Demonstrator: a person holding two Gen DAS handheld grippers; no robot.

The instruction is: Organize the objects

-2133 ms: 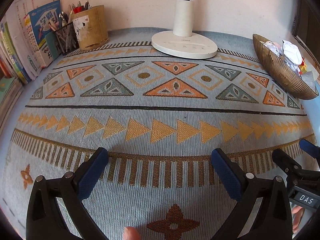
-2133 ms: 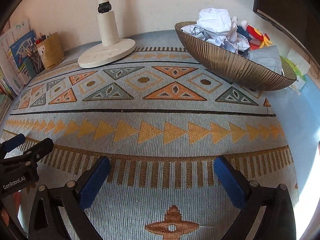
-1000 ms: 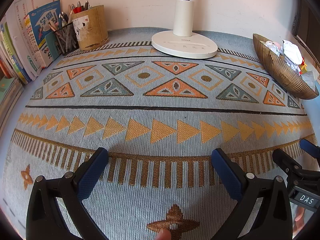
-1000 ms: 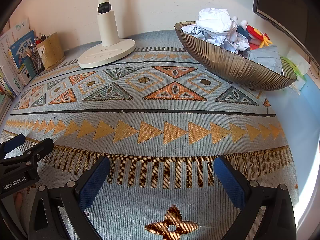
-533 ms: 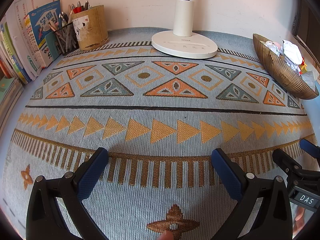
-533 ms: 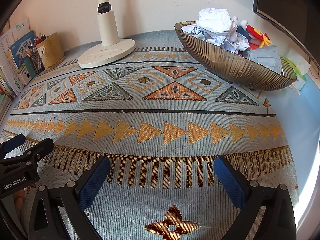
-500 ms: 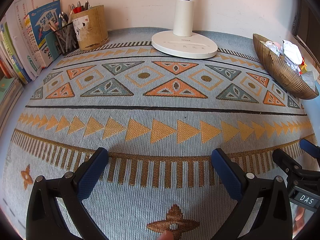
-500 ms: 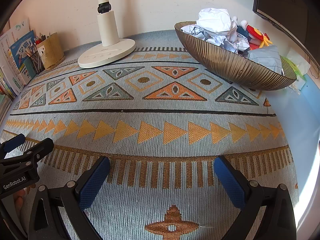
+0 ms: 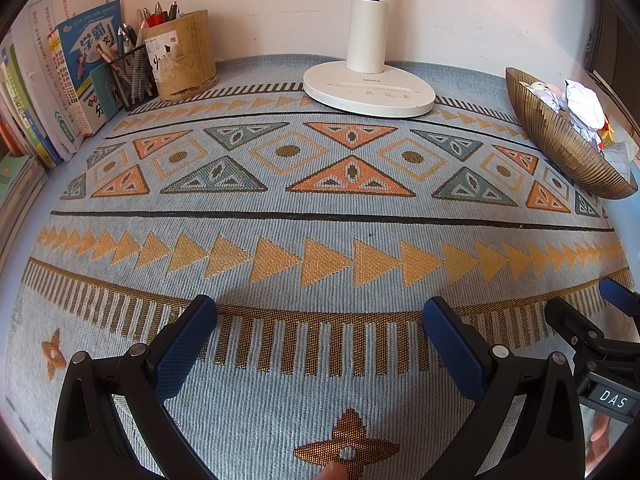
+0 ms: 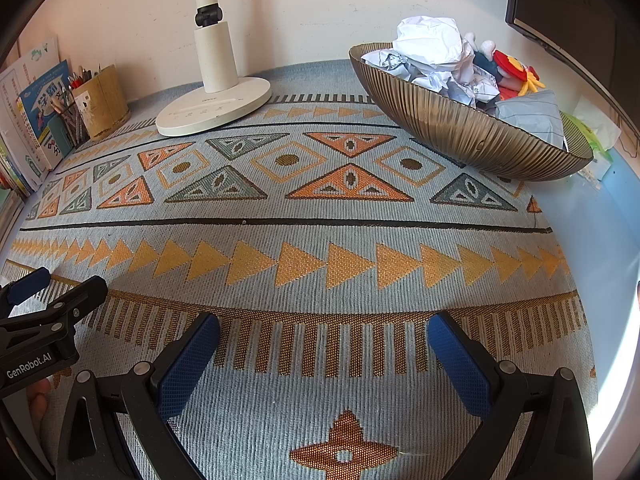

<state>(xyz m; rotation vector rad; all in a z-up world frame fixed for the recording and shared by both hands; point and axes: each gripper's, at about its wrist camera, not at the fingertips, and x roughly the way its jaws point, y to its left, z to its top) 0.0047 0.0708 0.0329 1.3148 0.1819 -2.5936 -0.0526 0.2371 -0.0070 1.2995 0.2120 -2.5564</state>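
Both tools sit low over the patterned mat [image 9: 320, 220], side by side, and neither one has anything in it. The left gripper [image 9: 320, 320] has its blue pads spread wide with bare weave between them, and the right gripper [image 10: 324, 338] is spread just the same, empty over the band of gold bars. In the left wrist view the right tool's black frame peeks in at the right edge; in the right wrist view the left tool shows at the left edge, so they are near each other.

Now the things to be sorted: they are all up in the ribbed gold bowl [image 10: 460, 132], far ahead and to the right of the right gripper, well apart from both sets of fingers. A big ball of crumpled white paper [image 10: 432, 46] tops the heap, a red and yellow soft toy [image 10: 514, 70] lies behind it, and a folded light blue paper [image 10: 532, 114] leans at the near right rim.

The mat is pale blue, woven with orange and grey triangles, a row of gold arrows, and a brown flower close to the camera. A white desk lamp [image 9: 370, 88] stands on its round base at the back centre, against a plain cream wall. At back left, a cork pen pot [image 9: 182, 60] and a black mesh holder [image 9: 132, 74] stand touching, with upright books [image 9: 72, 76] beside them. A fingertip [image 9: 334, 472] shows at the bottom edge of the left wrist view
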